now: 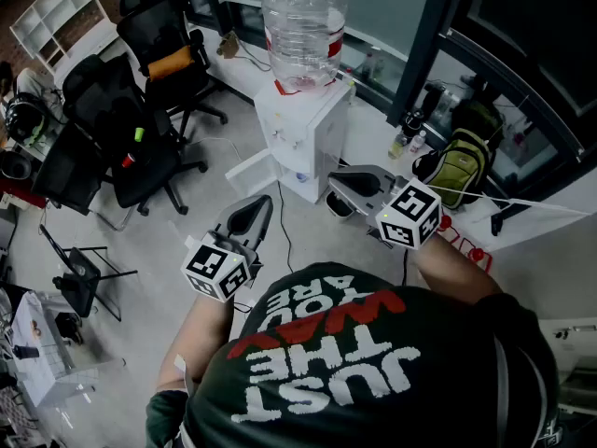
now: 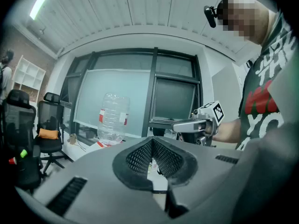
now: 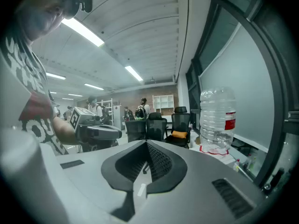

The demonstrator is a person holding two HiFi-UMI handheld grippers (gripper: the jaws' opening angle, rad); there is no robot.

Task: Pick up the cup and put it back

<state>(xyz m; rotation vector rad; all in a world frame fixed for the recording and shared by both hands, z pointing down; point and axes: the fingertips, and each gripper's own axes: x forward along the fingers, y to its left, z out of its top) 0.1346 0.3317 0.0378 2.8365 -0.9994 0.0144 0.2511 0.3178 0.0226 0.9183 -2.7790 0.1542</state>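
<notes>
Head view: looks steeply down on the left gripper [image 1: 258,204] and the right gripper [image 1: 338,190], both over the grey floor [image 1: 187,250], both aimed toward a white water dispenser [image 1: 312,143]. Shows each pair of jaws together, with nothing between them. Finds a clear bottle [image 1: 303,26] neck-down on the dispenser's top, and the dispenser close to the window wall. Takes in black office chairs [image 1: 140,152] toward the floor's left edge and a green backpack [image 1: 462,171] at the right. Catches the person's dark lettered shirt [image 1: 373,362] along the bottom.

Left gripper view: looks along the left gripper's [image 2: 152,168] closed, empty jaws. Has the right gripper [image 2: 180,124] just beyond, at the right, also closed. Places the bottle [image 2: 113,118] at the left before the windows, with a chair and its orange cushion [image 2: 48,133] further left.

Right gripper view: looks along the right gripper's [image 3: 145,171] jaws, pressed together on nothing. Shows the left gripper [image 3: 114,133] at the left, the bottle [image 3: 217,120] at the right, chairs [image 3: 156,127] between.

No cup made out in any view.
</notes>
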